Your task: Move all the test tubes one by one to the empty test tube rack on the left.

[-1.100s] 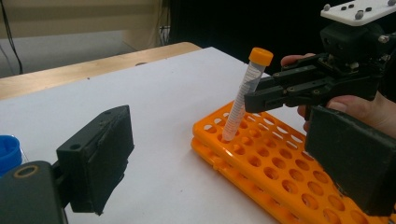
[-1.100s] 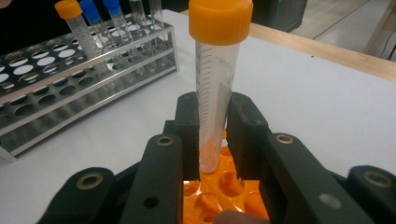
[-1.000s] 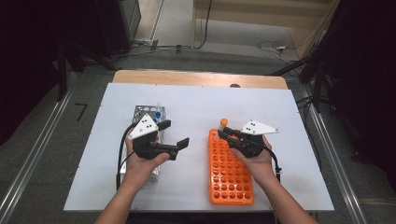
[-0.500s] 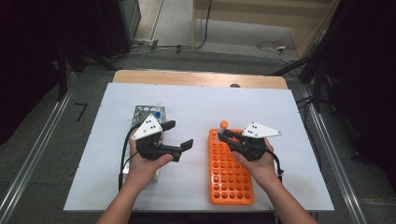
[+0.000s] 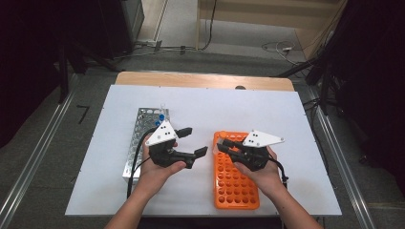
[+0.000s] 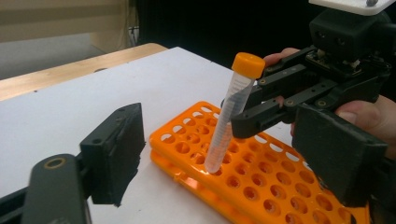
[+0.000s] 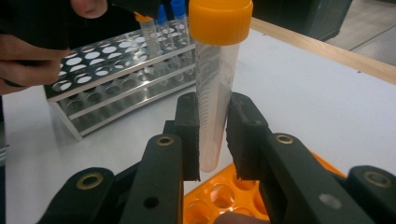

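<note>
- Since the earlier frames both hands have drifted a little toward the near edge of the white table (image 5: pixel 286 114), and the orange-capped tube (image 6: pixel 231 112) now sits lower over the orange rack (image 5: pixel 236 183); the rack and the metal rack (image 5: pixel 143 133) have not moved.
- On the orange rack, the tube's tip is in or just at a hole in the second row from the far end, near the left edge; I cannot tell whether it is seated. The tube leans slightly.
- At the far end of the metal rack stand a few blue-capped tubes (image 7: pixel 170 18), well apart from the work.
- With nothing between them, the left gripper (image 5: pixel 191 141) has its jaws spread wide; it hovers between the two racks.
- Clamped on the tube's clear barrel, below the cap, is the right gripper (image 7: pixel 212 135), pads on opposite sides.
- Judged by its look, the tube is light, stiff, smooth plastic, likely slippery and prone to pivot. Mid-barrel is the sound place to grip, leaving the cap and the tapered tip free.
</note>
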